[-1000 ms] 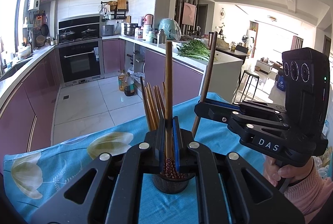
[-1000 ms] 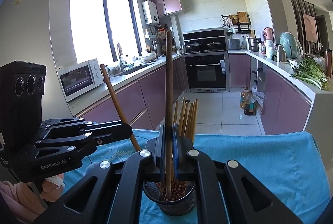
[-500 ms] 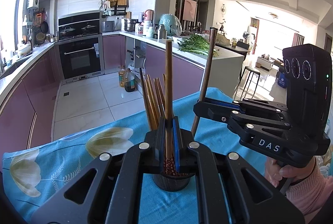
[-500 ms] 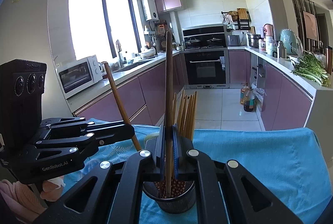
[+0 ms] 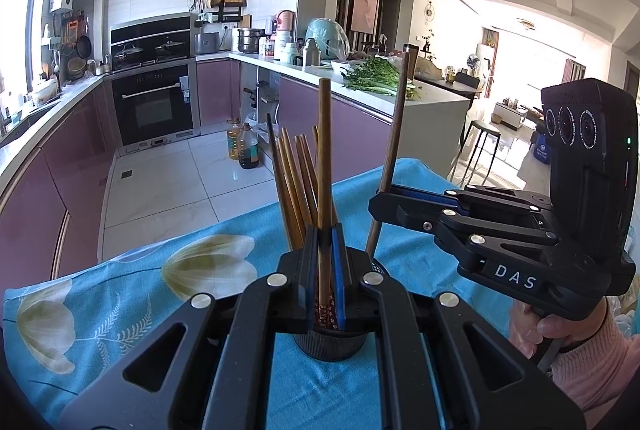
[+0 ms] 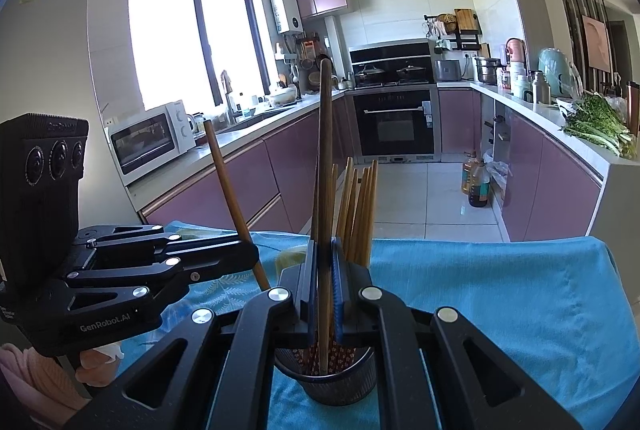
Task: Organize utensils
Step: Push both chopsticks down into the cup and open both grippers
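You are nearly done: on the cloth-covered counter (image 6: 500,290) the dark cup (image 6: 332,382) already holds a bunch of chopsticks (image 6: 360,214), and your left claw (image 5: 326,270) and right claw (image 6: 325,290) are each clamped on one last chopstick, tips lowered into it.

Wooden chopsticks (image 5: 298,186) look smooth, the blue tablecloth (image 5: 120,294) soft cloth — the holder (image 6: 340,382) dark, finely meshed.
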The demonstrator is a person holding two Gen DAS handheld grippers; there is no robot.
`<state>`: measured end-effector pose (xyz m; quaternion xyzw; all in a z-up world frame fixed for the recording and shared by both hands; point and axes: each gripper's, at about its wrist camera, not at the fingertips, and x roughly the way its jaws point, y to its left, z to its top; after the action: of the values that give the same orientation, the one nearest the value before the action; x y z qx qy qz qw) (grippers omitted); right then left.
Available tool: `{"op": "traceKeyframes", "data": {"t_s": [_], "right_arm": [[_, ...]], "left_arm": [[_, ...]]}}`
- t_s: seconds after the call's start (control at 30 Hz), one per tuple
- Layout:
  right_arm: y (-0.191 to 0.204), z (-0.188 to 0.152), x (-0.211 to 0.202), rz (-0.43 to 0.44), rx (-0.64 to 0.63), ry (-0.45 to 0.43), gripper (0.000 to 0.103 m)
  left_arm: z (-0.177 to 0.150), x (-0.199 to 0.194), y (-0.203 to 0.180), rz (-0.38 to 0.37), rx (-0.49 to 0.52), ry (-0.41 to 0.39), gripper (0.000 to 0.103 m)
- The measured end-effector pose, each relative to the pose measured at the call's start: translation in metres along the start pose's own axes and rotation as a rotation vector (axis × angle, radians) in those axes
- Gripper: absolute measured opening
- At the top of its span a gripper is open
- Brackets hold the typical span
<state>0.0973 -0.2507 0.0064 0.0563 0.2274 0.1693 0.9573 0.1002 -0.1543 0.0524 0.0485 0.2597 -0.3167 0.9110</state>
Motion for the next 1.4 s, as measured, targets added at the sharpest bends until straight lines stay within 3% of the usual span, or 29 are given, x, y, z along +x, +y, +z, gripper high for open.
{"op": "traceKeyframes", "data": {"t_s": [1.4], "right_arm": [[-0.012, -0.010, 0.027, 0.002, 0.006, 0.061, 0.006]], "left_arm": [[-0.008, 0.038, 0.009, 0.027, -0.019, 0.078, 0.008]]}}
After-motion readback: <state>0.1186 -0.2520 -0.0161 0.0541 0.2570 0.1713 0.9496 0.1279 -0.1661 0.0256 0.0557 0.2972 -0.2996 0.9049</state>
